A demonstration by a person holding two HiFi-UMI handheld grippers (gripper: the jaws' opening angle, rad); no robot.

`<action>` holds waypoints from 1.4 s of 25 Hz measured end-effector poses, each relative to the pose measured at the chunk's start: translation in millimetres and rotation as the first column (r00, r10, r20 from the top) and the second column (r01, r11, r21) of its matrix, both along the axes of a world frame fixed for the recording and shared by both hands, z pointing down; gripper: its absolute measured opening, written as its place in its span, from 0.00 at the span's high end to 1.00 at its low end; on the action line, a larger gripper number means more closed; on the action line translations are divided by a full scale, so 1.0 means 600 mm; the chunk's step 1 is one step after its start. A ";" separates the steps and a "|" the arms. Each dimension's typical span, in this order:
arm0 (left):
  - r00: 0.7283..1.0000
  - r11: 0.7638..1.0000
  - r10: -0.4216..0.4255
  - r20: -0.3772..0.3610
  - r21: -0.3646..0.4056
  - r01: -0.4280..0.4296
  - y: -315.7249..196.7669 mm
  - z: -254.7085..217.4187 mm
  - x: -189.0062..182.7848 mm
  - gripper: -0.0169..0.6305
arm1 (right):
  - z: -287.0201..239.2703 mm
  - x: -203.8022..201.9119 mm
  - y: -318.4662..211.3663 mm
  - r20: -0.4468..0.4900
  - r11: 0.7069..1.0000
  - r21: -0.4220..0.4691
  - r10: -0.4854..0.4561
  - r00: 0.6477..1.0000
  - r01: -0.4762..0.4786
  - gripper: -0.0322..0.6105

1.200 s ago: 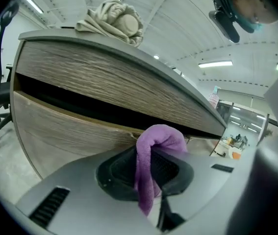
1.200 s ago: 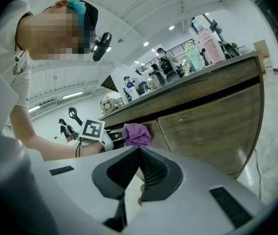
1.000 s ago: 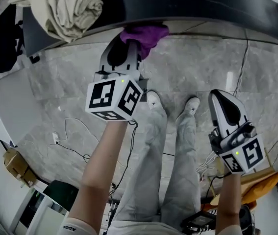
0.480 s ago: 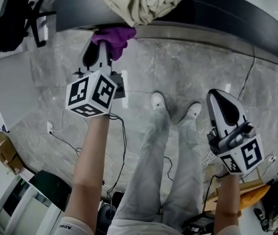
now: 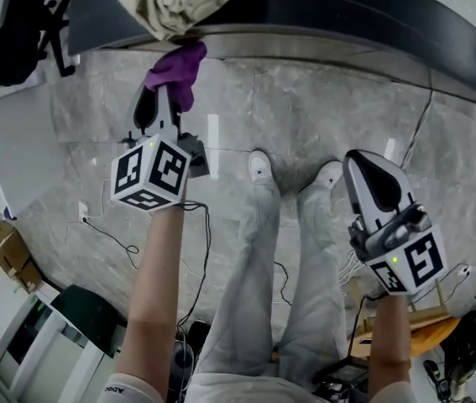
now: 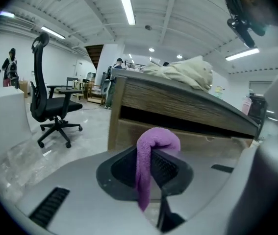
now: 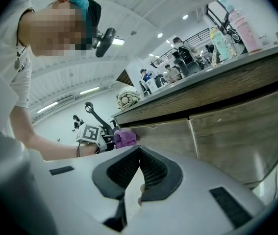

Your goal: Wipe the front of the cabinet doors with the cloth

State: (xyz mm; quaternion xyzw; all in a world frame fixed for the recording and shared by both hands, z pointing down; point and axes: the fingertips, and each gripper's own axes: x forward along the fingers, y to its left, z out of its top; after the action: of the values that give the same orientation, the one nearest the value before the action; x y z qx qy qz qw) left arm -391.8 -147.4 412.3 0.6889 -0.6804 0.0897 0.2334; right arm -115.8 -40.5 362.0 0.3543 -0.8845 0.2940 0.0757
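Well, pinching a fuzzy purple cloth (image 6: 157, 142) in the left gripper (image 6: 151, 174) at upper left of the head view, just beside the brown wooden cabinet front (image 6: 188, 105), can't tell if touching. Holding the right gripper (image 7: 138, 168) at lower right, jaws pressed together on nothing.

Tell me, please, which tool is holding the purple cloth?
The left tool, its jaws clamped on the purple cloth; the right tool has its jaws closed on nothing.
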 end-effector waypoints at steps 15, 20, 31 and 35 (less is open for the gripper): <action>0.957 0.958 0.266 -0.112 -0.080 -0.276 0.020 0.085 0.432 0.89 | 0.035 0.214 0.034 -0.002 0.997 -0.060 0.044 0.999 -0.044 0.91; 0.952 0.954 0.265 -0.155 -0.101 -0.282 -0.024 0.130 0.439 0.89 | 0.081 0.214 0.036 -0.017 0.994 -0.088 0.059 0.998 -0.060 0.91; 0.927 0.930 0.325 -0.187 -0.114 -0.349 -0.060 0.166 0.316 0.89 | 0.122 0.113 0.007 -0.061 0.986 -0.087 0.136 0.989 -0.141 0.91; 0.934 0.930 0.320 -0.159 -0.133 -0.342 -0.063 0.174 0.231 0.89 | 0.126 0.061 -0.006 -0.057 0.986 -0.080 0.139 0.989 -0.144 0.91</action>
State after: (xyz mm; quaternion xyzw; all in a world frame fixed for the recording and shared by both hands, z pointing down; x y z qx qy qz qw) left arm -253.3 -185.1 516.9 0.7776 -0.5276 0.1351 0.3141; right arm -79.5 -44.2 437.6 0.4202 -0.8416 0.3265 0.0924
